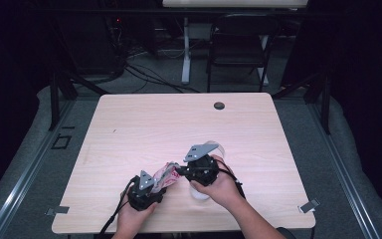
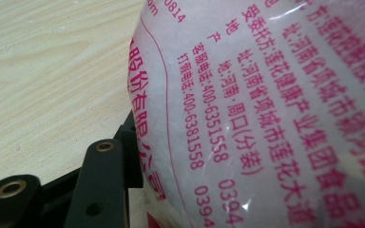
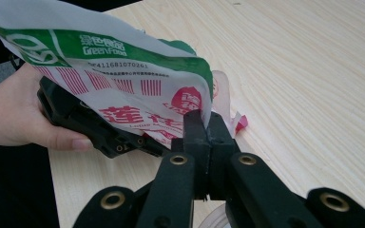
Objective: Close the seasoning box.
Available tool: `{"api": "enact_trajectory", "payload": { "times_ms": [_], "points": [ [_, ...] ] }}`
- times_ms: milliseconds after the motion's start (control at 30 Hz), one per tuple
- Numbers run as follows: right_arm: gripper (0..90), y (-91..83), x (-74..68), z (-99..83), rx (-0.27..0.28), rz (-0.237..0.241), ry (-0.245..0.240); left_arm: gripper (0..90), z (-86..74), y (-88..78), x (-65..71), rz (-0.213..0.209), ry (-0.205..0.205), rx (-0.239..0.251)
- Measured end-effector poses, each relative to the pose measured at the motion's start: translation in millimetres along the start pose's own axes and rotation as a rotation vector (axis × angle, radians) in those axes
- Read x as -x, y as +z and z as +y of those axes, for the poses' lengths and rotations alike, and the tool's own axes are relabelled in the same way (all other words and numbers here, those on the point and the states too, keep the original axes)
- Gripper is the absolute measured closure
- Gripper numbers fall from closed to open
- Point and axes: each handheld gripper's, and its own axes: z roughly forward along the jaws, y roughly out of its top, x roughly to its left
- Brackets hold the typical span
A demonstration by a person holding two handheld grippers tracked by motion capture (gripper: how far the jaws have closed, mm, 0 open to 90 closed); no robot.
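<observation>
From the high view, the left gripper (image 1: 155, 185) and the right gripper (image 1: 183, 170) meet near the front edge of the table (image 1: 144, 124), with a printed bag (image 1: 165, 173) stretched between them and a clear cup (image 1: 216, 148) lying just behind the right hand (image 1: 222, 187). A hard pull from either side could tear the film or knock the cup over. In the left gripper view, the bag (image 2: 266, 109), bulging with white grains, sits against one black jaw, but I cannot tell whether the jaws clamp it or merely cradle it; if they only cradle it, the heavy body could sag and slide out. In the right gripper view, the right gripper (image 3: 208, 128) has its jaws pressed together on the bag's (image 3: 138, 90) corner edge, a thin pinch that could slip off or rip open and spill grains onto the table (image 3: 313, 71).
</observation>
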Motion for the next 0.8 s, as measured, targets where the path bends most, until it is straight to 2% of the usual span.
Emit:
{"api": "enact_trajectory", "payload": {
  "times_ms": [700, 800],
  "points": [
    [89.6, -2.9, 2.3, -0.4, 0.018, 0.003, 0.008, 58.2, 4.1, -4.5, -0.1, 0.004, -0.002, 0.010],
    [89.3, -3.7, 2.6, -0.2, 0.023, 0.007, 0.007, 58.4, 5.0, -6.4, 0.6, 0.020, 0.004, 0.012]
  ]
}}
